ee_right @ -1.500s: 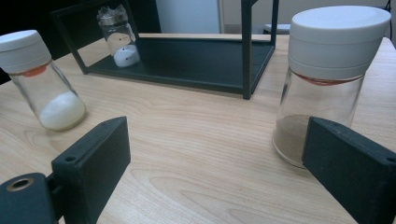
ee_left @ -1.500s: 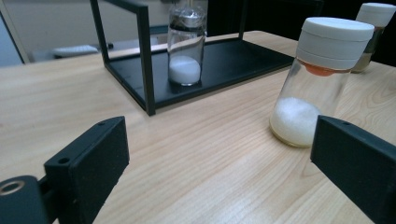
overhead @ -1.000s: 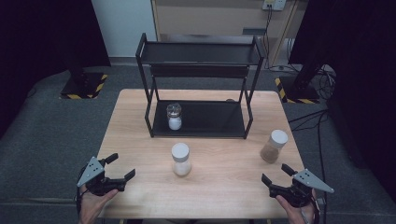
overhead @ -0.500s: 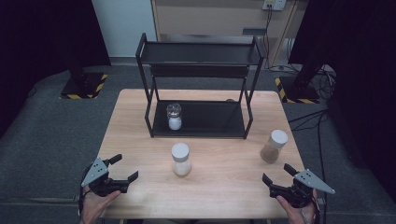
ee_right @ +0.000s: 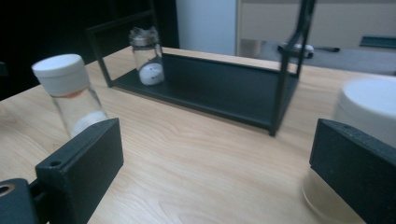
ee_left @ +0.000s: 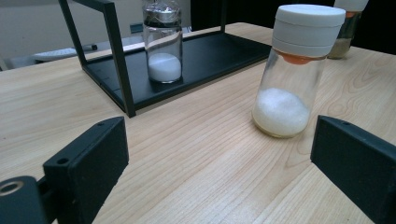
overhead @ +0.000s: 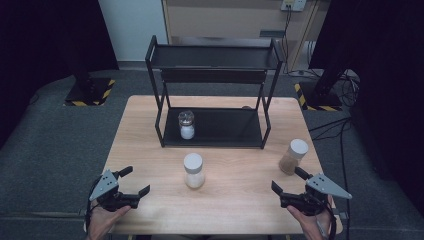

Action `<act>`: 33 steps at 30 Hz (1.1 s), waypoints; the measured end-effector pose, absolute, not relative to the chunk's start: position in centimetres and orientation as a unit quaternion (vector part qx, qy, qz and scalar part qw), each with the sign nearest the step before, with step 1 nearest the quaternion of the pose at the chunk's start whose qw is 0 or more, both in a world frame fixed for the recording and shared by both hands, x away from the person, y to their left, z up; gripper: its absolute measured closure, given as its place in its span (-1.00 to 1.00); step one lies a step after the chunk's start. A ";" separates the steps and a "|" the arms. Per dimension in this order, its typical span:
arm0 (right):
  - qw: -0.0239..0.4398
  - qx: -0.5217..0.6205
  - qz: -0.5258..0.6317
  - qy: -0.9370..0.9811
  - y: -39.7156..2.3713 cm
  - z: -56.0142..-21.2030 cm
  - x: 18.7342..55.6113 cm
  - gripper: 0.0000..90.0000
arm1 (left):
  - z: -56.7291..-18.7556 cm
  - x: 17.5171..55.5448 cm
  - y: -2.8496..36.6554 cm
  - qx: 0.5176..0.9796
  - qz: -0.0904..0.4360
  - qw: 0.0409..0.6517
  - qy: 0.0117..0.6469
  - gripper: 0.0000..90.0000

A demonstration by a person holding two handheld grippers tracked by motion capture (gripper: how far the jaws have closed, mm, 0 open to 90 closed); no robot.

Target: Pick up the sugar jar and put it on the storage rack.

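Wooden table (overhead: 150, 130), black rack (overhead: 215, 90) at back. Left gripper (overhead: 135, 182) wide open, empty; white-lidded jar (overhead: 193, 170) centre; brown spice jar (overhead: 293, 156) just beyond right gripper (overhead: 286, 181), jaws just opened wide, empty. Approach step; next, close on a jar.

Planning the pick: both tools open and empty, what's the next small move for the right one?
Probably ease the right tool forward around the brown-filled jar: its jaws stand wide with nothing between them, and that jar stands upright on the table just ahead, outside the rack.
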State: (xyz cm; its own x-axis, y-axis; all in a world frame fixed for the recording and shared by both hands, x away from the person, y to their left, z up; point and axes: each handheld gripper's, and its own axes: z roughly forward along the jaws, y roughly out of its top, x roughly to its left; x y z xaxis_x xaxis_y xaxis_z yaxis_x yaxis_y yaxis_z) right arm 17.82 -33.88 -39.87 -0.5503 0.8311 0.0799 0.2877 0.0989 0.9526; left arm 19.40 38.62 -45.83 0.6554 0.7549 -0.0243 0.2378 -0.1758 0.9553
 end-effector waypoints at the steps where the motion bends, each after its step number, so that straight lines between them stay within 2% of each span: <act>1: 0.247 0.395 0.540 0.701 -33.6 -39.4 18.4 -0.92 | -45.8 19.4 38.6 0.729 0.238 0.544 0.340 -0.93; 15: 0.188 0.323 0.535 0.758 -29.1 -35.5 23.2 -0.84 | -45.9 19.6 38.6 0.732 0.231 0.540 0.345 -0.93; 33: 0.116 0.267 0.535 0.793 -22.4 -35.0 28.0 -0.82 | -45.8 19.7 38.5 0.733 0.231 0.538 0.347 -0.93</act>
State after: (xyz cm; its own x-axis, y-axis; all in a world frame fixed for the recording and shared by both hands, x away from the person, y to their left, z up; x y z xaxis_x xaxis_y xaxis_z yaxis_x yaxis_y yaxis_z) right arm 27.99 -22.35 -35.01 -0.8307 0.5474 0.1013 0.2991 0.2853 0.9106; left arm 19.67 38.51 -45.84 0.6526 0.7569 -0.0342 0.2591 -0.1805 0.9488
